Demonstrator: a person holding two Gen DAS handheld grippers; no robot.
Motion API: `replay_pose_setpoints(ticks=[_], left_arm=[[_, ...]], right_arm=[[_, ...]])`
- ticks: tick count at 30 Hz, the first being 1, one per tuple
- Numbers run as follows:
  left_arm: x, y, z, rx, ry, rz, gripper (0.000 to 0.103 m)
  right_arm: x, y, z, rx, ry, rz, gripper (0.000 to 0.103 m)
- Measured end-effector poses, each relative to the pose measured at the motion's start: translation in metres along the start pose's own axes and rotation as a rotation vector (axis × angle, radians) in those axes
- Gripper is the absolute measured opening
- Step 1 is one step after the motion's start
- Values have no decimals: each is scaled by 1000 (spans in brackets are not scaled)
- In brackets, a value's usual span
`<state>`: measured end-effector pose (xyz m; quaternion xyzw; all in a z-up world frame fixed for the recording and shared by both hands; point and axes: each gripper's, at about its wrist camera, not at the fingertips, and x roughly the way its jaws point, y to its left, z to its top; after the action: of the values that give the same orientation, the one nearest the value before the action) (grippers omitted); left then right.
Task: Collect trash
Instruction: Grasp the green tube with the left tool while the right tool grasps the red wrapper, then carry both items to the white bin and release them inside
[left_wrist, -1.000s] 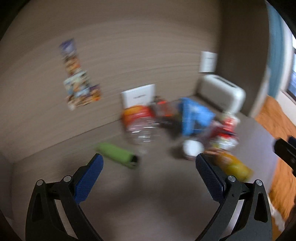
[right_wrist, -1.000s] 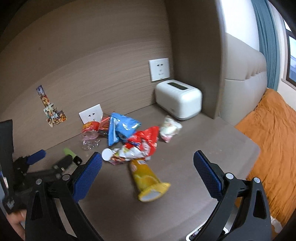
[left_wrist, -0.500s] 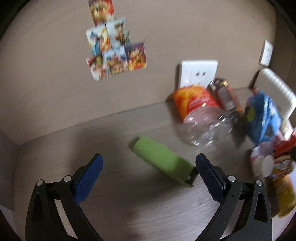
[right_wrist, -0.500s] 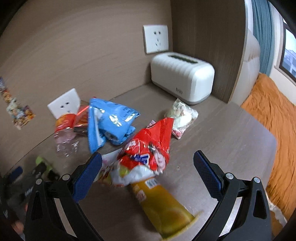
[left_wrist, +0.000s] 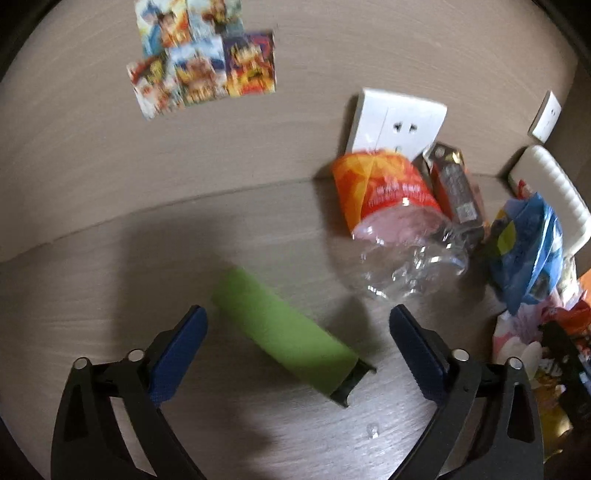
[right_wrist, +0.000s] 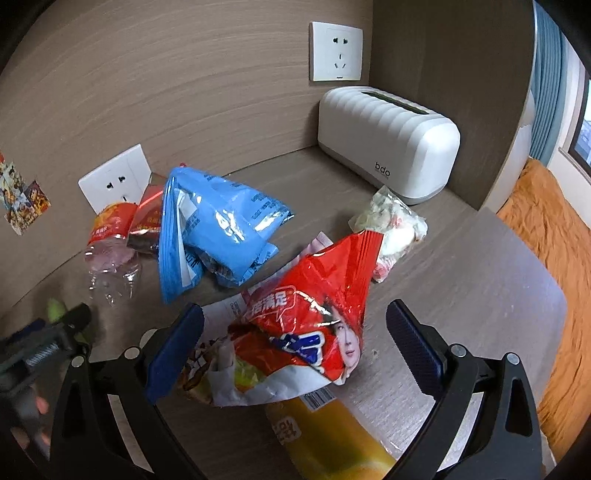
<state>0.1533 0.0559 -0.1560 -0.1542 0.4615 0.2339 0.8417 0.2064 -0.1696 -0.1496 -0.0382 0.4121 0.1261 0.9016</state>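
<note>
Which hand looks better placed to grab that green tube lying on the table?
The left. The left gripper already has the green tube between its closing jaws, pads not yet touching. The right gripper sits open around the red snack bag.

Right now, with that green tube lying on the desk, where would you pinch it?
Across the middle of the green tube, from above. It lies flat and slantwise, long and narrow, so the short width fits between the pads. The left gripper already straddles it, jaws closing but not yet touching. Avoid the dark end, which looks narrower.
</note>
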Motion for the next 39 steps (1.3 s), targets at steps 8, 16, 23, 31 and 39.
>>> replay_pose_setpoints(ticks=[8, 16, 23, 31, 39], left_arm=[[-11, -2, -18, 95, -48, -24, 38], [-42, 11, -16, 143, -93, -104, 29], [-69, 16, -17, 250, -161, -120, 29], [-121, 6, -36, 342, -204, -202, 29], [-168, -80, -64, 528, -264, -384, 29]], right_arm=[[7, 3, 3, -28, 15, 2, 68], [-25, 3, 8, -28, -78, 51, 61], [-69, -12, 17, 9, -164, 73, 61], [-121, -46, 0, 80, -225, 40, 61], [-171, -109, -36, 193, -254, -58, 61]])
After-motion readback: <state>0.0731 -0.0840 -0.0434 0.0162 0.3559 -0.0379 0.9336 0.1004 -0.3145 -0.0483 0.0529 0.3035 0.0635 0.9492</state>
